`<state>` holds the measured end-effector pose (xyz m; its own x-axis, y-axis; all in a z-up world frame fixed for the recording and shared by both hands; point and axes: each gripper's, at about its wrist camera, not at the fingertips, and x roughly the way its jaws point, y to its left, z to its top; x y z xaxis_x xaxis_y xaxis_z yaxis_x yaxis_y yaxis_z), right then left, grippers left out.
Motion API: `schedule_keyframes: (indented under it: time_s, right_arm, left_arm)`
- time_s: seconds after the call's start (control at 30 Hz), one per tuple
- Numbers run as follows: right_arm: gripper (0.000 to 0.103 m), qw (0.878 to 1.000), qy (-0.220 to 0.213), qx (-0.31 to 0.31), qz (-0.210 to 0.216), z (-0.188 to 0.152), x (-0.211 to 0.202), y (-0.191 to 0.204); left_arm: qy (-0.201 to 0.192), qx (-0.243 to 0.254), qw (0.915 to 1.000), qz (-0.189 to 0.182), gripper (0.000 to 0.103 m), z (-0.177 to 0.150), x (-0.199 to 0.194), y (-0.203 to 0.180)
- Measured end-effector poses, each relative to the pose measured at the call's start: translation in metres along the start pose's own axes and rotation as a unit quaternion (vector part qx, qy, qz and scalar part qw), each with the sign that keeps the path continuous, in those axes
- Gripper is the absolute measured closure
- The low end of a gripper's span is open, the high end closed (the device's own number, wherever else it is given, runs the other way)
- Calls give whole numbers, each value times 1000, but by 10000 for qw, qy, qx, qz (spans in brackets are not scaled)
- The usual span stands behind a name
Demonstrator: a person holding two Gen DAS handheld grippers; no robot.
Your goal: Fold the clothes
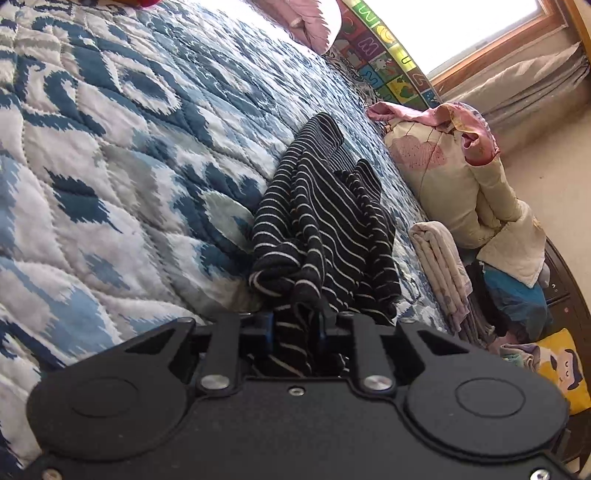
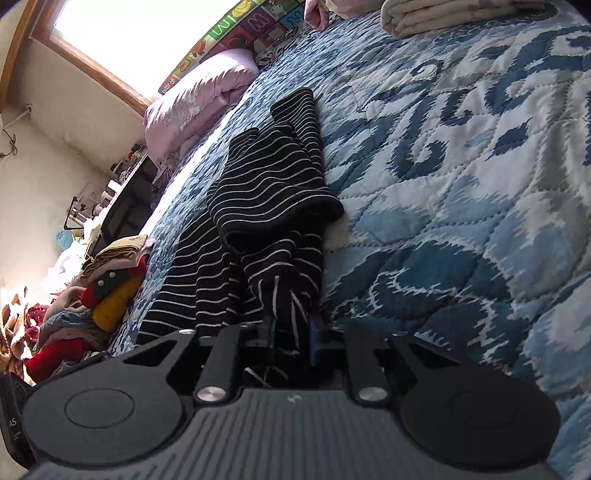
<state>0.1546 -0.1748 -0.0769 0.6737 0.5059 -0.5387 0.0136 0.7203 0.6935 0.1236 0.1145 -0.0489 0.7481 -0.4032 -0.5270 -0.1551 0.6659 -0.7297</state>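
A black garment with thin white stripes [image 1: 325,206] lies bunched on a blue and white quilted bedspread [image 1: 110,166]. In the left wrist view my left gripper [image 1: 295,325] is shut on a fold of the garment, the cloth pinched between its blue-padded jaws. The right wrist view shows the same striped garment [image 2: 266,192] stretching away across the bedspread [image 2: 461,184]. My right gripper [image 2: 291,332] is shut on another bunched part of it. The fingertips of both grippers are mostly hidden by cloth.
In the left wrist view a cream quilt bundle [image 1: 461,177] and a folded pale towel [image 1: 439,258] sit at the bed's right edge. A pink quilt [image 2: 195,107], a heap of clothes [image 2: 103,288], a folded blanket [image 2: 443,14] and a window [image 2: 129,33] appear in the right wrist view.
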Motion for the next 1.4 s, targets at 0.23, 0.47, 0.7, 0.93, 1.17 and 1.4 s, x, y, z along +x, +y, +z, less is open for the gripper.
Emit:
schedule_keyframes:
  time_s: [0.23,0.47,0.7,0.93,1.17,1.4]
  right_arm:
    - [81,9989,475,49,33,16,-31,-10]
    - [60,9986,287,-440,98,-13,-56,-29]
    - [54,9932,-218,-1143,39,-15,-83,-18]
    - [46,9896,-243,-1413,102,-12,-78,-24]
    - [38,9830,-411,-1789,31,-12,-64,-20]
    - [38,9860,-374,-1600,283,-5,-56,-20]
  left_arm:
    - [239,-256,9991,244,82,-30,-11,13]
    - [15,508,9973,536,64,-39,-50,11]
    - [-573,2206,9702,819,57,-44,-62,-24]
    - [-443,4180,9003,1132,48,-91,-37,-55]
    - [115,2612,9632,624,49,-86,-28,-46]
    - [70,591,9980,212,65,-64,-16,-26]
